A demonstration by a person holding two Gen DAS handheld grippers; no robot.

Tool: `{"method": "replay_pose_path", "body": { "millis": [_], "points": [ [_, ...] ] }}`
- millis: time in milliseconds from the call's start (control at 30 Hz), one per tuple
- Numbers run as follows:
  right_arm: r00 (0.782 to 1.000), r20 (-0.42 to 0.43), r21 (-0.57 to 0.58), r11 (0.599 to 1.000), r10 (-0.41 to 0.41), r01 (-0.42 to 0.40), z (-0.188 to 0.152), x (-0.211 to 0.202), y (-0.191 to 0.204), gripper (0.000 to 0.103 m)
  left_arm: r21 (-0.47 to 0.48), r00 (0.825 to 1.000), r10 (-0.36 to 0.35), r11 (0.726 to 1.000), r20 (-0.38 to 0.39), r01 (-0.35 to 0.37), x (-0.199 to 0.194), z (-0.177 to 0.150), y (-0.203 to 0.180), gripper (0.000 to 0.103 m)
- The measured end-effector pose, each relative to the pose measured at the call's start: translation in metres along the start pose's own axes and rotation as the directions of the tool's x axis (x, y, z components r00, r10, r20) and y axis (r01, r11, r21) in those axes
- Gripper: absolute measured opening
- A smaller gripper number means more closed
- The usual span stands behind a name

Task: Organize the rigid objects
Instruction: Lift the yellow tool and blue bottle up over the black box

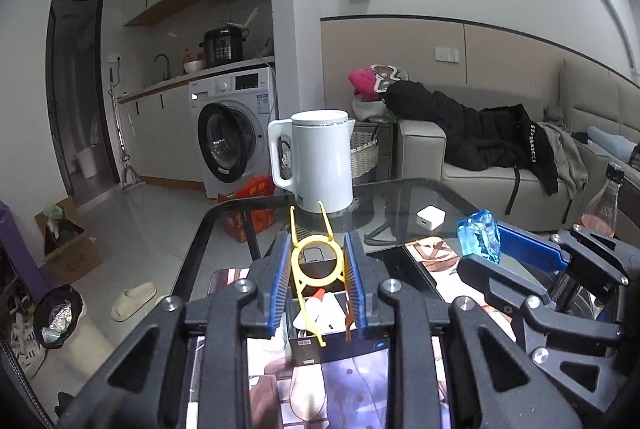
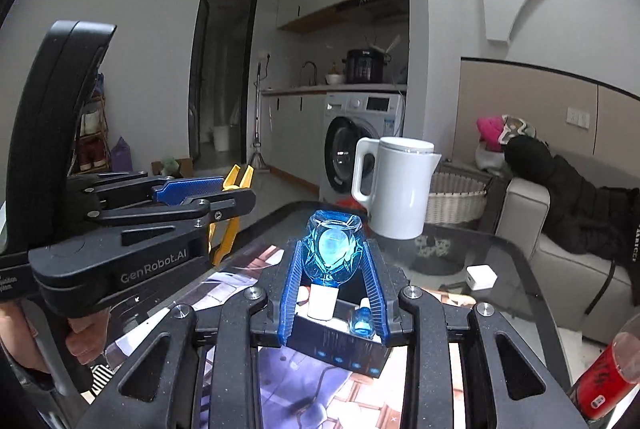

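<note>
left wrist view: the glass counter [image 1: 400, 197] carries a white kettle [image 1: 316, 161]; below both tools sits an open black box [image 2: 348, 345], probably the sorting bin. the left tool [image 1: 318, 265] grips a yellow clip [image 1: 316, 261] and the right tool [image 2: 332, 269] a blue crystal [image 2: 332, 249], both above it.

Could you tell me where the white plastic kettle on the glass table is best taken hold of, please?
Probably by the looped handle of the white plastic kettle, coming from the washing-machine side. The kettle stands upright with the handle projecting that way, and its open loop gives gripper fingers a bar to close on; the smooth round body looks too wide.
</note>
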State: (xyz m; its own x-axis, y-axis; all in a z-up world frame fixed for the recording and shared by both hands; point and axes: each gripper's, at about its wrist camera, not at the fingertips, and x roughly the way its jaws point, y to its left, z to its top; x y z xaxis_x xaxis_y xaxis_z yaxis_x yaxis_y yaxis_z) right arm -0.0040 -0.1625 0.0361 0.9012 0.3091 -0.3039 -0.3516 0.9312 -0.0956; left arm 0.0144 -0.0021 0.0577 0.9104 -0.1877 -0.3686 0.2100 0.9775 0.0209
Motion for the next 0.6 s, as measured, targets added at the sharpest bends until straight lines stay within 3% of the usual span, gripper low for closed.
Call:
{"method": "replay_pose_path", "body": {
  "millis": [600],
  "points": [
    [0.999, 0.041, 0.005, 1.000, 0.001, -0.001, 0.005, -0.012, 0.000, 0.030, -0.027, 0.999, 0.009, 1.000, 0.042, -0.008, -0.008, 0.010, -0.005, 0.025]
  ]
}}
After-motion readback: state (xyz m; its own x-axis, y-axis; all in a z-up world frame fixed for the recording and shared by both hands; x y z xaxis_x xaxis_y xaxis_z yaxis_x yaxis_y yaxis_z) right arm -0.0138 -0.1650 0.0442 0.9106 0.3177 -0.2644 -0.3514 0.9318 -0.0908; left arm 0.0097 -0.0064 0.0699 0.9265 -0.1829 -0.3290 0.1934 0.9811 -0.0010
